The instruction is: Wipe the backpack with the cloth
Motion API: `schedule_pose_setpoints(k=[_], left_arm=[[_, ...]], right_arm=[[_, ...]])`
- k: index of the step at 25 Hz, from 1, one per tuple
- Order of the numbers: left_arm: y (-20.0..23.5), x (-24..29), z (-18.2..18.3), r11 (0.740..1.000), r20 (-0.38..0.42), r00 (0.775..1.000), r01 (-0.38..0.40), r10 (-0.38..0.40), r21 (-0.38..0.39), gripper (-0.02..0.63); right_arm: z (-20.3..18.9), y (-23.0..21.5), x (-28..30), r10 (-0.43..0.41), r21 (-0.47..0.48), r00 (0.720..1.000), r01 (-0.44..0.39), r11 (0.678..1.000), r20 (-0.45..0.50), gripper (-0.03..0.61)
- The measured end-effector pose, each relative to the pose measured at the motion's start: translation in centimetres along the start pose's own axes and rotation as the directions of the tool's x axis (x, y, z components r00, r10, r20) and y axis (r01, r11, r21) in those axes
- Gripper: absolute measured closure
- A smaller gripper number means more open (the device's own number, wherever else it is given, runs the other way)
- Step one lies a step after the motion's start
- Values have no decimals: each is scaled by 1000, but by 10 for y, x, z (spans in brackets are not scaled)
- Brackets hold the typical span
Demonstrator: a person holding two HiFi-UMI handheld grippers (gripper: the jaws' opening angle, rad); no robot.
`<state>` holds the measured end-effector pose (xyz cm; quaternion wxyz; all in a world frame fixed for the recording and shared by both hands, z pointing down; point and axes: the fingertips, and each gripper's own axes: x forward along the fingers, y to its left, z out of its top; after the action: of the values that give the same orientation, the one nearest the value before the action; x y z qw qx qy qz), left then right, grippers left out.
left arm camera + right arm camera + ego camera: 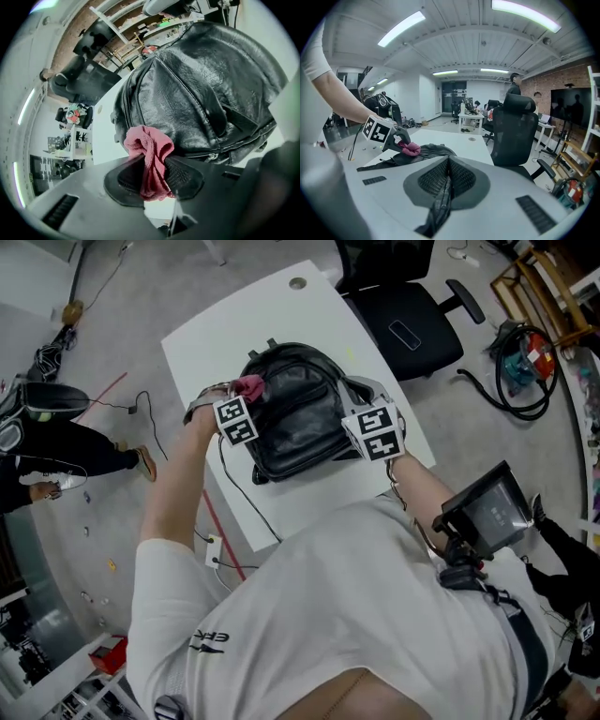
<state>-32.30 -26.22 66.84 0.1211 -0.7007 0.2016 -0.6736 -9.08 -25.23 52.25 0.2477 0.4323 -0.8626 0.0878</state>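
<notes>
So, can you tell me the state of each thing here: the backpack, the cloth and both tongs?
backpack: lying on the white table, looks zipped shut.
cloth: bunched up, against the backpack's side.
left tongs: shut on the cloth.
right tongs: shut on a backpack strap.

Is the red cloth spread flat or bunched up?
Bunched up: the cloth is a crumpled wad pinched between the jaws of the left gripper, close by the backpack.
</notes>
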Motion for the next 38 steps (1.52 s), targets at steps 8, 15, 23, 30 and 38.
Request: schedule_pose_setpoints(k=[8,15,23,30,38], left_arm=[[-42,-23,-25,907,95,995,56,-18,-416,509],[-88,-48,-19,739,184,981,82,58,-669,509],[-108,-78,-12,617,242,964,124,110,-777,508],[-149,-94,4,610,320,945,217,64,-762,508],[-181,-120,19,618,465,881,415,-90,-667,508]], right_arm=[[3,14,0,46,-24,999,-46,999,6,575],[0,18,-5,84,-46,996,-83,995,10,575],[4,36,-3,144,-72,990,-142,987,13,575],[8,43,-5,167,-90,986,-165,982,19,575],[7,51,-6,193,-92,981,-191,977,22,575]])
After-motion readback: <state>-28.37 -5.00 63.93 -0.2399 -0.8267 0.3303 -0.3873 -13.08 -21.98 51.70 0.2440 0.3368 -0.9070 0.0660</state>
